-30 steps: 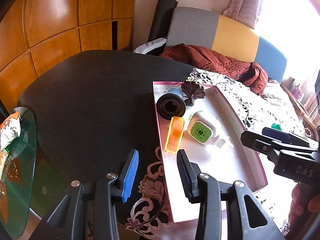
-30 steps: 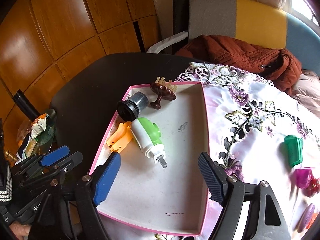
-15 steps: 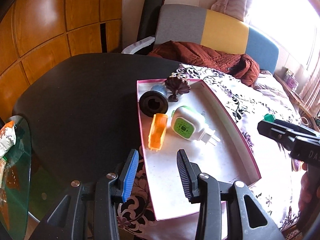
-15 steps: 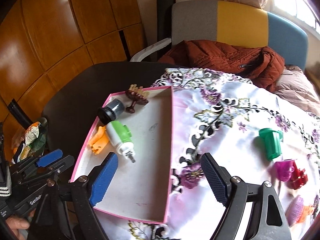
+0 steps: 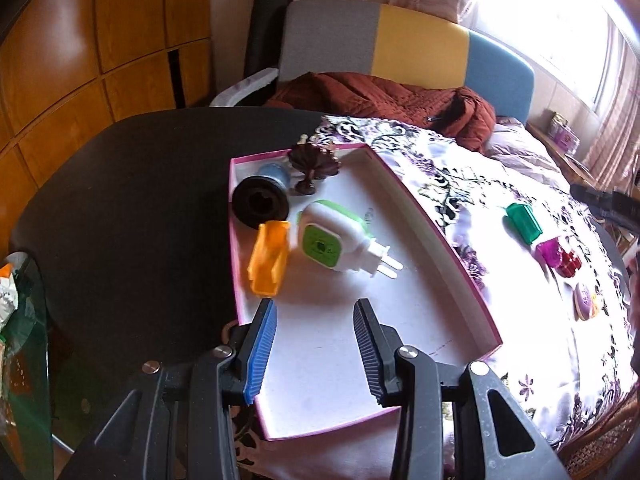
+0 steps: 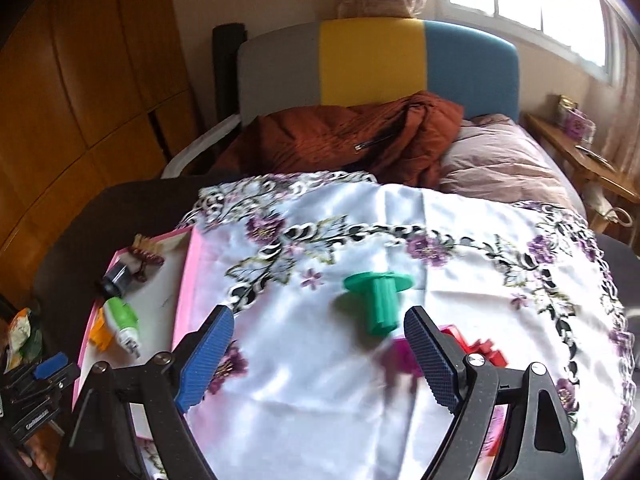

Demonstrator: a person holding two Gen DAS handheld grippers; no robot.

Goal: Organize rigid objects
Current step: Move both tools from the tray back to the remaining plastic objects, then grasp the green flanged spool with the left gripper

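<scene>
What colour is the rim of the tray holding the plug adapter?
Pink rim around a white inside, clearest in the left wrist view.

One pink-rimmed tray holds four things: one black cylinder, one brown ornament, one orange clip, one green-white plug. One green peg lies outside.

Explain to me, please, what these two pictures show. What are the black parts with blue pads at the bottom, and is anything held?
Each picture comes from a camera fixed on a hand-held tool with two fingers; a person holds one in each hand. The left tool is open over a pink box, which holds an orange clip, a green and white plug, a black roll and a brown hair clip. The right tool is open above a flowered cloth, near a green piece. Neither tool holds anything.
</scene>
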